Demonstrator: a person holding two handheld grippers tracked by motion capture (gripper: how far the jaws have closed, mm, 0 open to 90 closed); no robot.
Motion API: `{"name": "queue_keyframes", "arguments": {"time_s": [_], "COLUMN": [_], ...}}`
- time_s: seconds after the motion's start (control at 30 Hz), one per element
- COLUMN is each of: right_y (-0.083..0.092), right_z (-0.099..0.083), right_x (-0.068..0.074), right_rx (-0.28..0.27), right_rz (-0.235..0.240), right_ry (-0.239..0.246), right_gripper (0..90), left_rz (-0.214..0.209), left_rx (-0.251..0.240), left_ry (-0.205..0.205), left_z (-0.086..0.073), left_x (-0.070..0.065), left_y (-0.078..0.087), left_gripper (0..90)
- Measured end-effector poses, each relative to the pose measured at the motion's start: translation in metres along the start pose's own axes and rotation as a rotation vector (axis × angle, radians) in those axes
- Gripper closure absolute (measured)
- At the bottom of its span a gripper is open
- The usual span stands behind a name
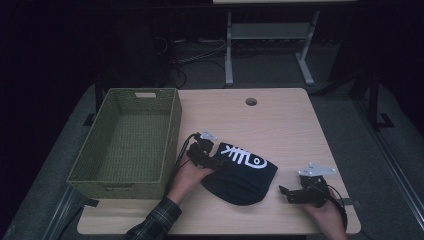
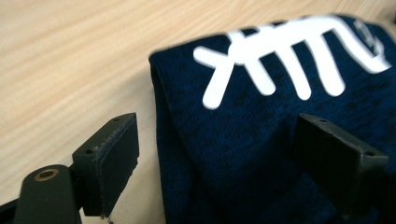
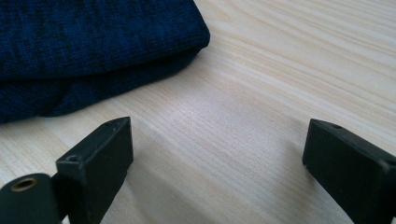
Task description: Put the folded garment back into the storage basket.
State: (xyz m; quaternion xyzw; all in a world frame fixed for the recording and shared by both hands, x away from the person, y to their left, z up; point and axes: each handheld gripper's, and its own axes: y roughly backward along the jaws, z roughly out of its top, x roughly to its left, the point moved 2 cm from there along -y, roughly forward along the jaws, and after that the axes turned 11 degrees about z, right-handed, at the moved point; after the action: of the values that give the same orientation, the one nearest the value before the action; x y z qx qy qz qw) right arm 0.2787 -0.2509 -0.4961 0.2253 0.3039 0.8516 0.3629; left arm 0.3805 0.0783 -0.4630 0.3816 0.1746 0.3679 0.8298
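Folded navy cloth (image 1: 240, 174) flat on table (image 1: 290, 125), near centre, right of green basket (image 1: 130, 140). Left gripper (image 1: 214, 162) at cloth's left edge, jaws spread, cloth between, unpinched. Right gripper (image 1: 286, 192) right of cloth, jaws wide, empty.

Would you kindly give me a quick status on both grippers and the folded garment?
Left gripper open over garment edge. Right gripper open, clear. Nothing blocking basket.
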Motion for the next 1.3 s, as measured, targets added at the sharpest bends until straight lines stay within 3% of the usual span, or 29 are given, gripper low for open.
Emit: {"name": "queue_keyframes", "arguments": {"time_s": [0.27,0.43,0.63,0.87,1.07,1.3], "right_y": [0.0,0.0,0.0,0.0,0.0,0.0], "right_z": [0.0,0.0,0.0,0.0,0.0,0.0], "right_x": [0.0,0.0,0.0,0.0,0.0,0.0], "right_rx": [0.0,-0.001,-0.001,-0.001,-0.001,-0.002], "right_rz": [0.0,-0.001,-0.004,-0.007,-0.007,-0.007], "right_ry": [0.0,-0.001,-0.003,-0.005,-0.006,-0.006], "right_gripper": [8.4,8.5,8.5,8.5,8.5,8.6], "left_rz": [-0.011,0.018,0.02,-0.025,-0.035,-0.081], "left_rx": [0.031,0.033,0.036,0.032,0.037,0.053], "left_ry": [0.018,-0.012,-0.013,-0.027,-0.031,-0.012], "left_z": [-0.011,-0.011,-0.011,-0.011,-0.01,-0.009], "left_x": [0.0,-0.005,-0.006,-0.009,-0.011,-0.01], "left_y": [-0.011,-0.012,-0.011,-0.008,-0.007,-0.007], "left_gripper": [12.9,12.8,14.2,37.5,49.7,65.0]}}
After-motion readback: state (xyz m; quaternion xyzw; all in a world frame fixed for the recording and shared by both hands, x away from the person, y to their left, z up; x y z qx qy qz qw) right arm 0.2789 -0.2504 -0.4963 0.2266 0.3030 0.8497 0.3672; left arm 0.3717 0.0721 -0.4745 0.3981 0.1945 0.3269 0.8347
